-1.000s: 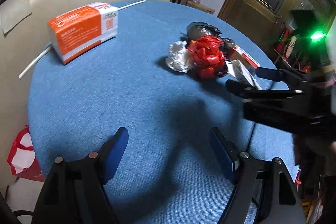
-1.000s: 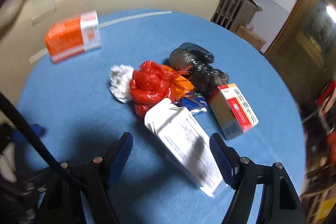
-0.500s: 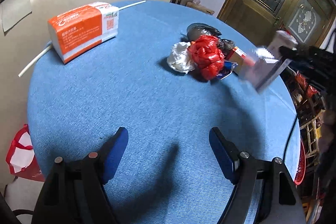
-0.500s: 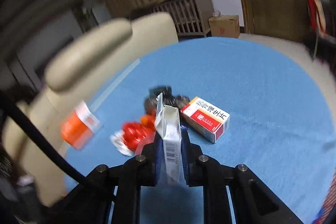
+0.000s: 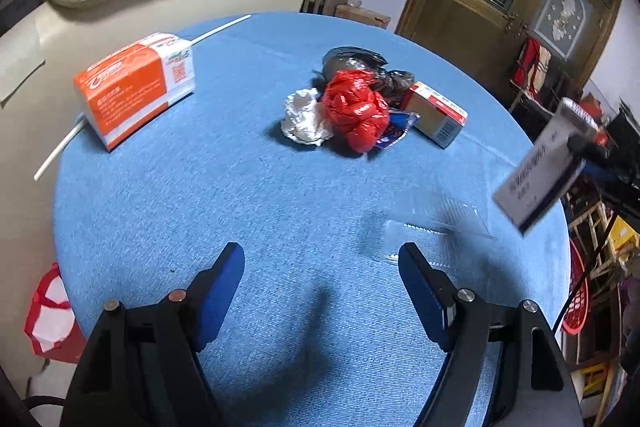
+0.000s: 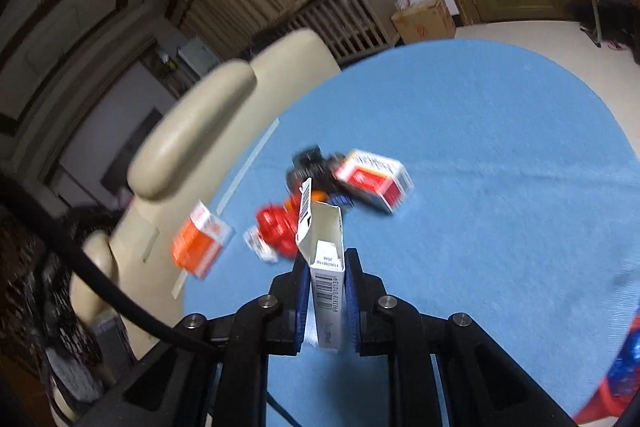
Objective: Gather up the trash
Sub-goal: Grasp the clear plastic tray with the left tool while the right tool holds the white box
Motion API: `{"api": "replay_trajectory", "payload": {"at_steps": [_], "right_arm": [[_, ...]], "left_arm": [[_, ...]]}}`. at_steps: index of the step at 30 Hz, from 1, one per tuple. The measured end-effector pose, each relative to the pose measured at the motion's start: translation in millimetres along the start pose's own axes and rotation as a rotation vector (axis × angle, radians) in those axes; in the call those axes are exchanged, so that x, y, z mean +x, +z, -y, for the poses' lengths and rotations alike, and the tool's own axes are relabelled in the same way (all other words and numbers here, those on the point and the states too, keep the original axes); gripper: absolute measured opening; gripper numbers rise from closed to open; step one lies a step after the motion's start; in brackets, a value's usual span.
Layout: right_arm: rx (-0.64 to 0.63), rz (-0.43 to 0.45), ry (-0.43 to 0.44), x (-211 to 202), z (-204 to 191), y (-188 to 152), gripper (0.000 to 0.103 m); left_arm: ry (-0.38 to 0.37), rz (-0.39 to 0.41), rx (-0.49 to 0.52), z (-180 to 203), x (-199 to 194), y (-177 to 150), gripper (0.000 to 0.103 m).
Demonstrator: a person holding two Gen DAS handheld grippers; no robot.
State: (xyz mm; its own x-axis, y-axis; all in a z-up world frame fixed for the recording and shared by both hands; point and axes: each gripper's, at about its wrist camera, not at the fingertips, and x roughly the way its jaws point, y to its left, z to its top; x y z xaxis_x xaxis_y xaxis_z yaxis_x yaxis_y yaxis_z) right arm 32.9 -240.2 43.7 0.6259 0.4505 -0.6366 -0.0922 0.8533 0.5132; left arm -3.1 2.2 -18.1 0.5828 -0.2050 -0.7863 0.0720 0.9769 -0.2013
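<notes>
Blue table [image 5: 240, 207] bare ahead of left gripper [image 5: 320, 283]; trash pile [image 5: 356, 107] mid-table.

The bench [image 5: 248, 211] is covered in plain mid-blue cloth. Near its left edge lies an orange pack [image 5: 134, 89] with a white end and white lettering. Toward the far edge sits a crumpled silver-white wad [image 5: 306, 119], a glossy red bag [image 5: 356, 109], a shiny black bag [image 5: 352, 57] and a tan box [image 5: 436, 113] with a red-and-white top and a barcode. The white carton [image 6: 326, 283] shows a black barcode between blue claw pads [image 6: 352, 299] on black frames.
</notes>
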Motion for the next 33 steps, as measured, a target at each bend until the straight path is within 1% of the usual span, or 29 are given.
{"api": "replay_trajectory", "payload": {"at_steps": [3, 6, 9, 14, 17, 19, 20, 25, 28, 31, 33], "right_arm": [[-0.016, -0.046, -0.057, 3.2, 12.8, -7.4, 0.017], [0.043, -0.072, -0.081, 10.9, 33.9, -11.2, 0.017], [0.071, -0.079, -0.094, 19.4, 45.5, -13.3, 0.017], [0.063, -0.091, -0.152, 37.5, 44.2, -12.5, 0.020], [0.035, -0.103, -0.184, 56.0, 40.7, -15.0, 0.020], [0.025, -0.087, -0.215, 63.6, 39.7, -16.8, 0.018], [0.033, -0.082, -0.207, 64.1, 40.0, -16.9, 0.018], [0.046, -0.055, -0.201, 52.3, 42.5, -20.5, 0.017], [0.066, -0.032, -0.194, 37.9, 48.4, -21.1, 0.017], [0.082, -0.006, -0.191, 19.6, 56.2, -22.9, 0.017], [0.087, 0.002, -0.191, 11.5, 59.6, -24.6, 0.017]], "left_arm": [[-0.001, -0.003, -0.003, 3.6, 2.1, 0.7, 0.080], [-0.004, -0.008, -0.002, 7.9, 4.0, 0.1, 0.080], [0.000, -0.008, 0.028, 14.9, 4.4, -0.2, 0.080], [0.007, -0.010, 0.032, 16.7, 6.3, 1.7, 0.080], [0.011, -0.015, 0.027, 16.3, 8.6, 2.1, 0.080], [0.016, -0.021, 0.036, 18.8, 10.5, 2.9, 0.080], [0.014, -0.021, 0.042, 21.0, 10.8, 3.5, 0.080], [-0.007, -0.032, 0.070, 39.2, 16.3, 6.8, 0.081], [-0.036, -0.039, 0.139, 62.9, 20.3, 3.7, 0.082], [-0.038, -0.027, 0.211, 81.0, 26.0, 1.2, 0.084], [-0.034, -0.032, 0.235, 88.3, 31.2, 1.6, 0.084]]}}
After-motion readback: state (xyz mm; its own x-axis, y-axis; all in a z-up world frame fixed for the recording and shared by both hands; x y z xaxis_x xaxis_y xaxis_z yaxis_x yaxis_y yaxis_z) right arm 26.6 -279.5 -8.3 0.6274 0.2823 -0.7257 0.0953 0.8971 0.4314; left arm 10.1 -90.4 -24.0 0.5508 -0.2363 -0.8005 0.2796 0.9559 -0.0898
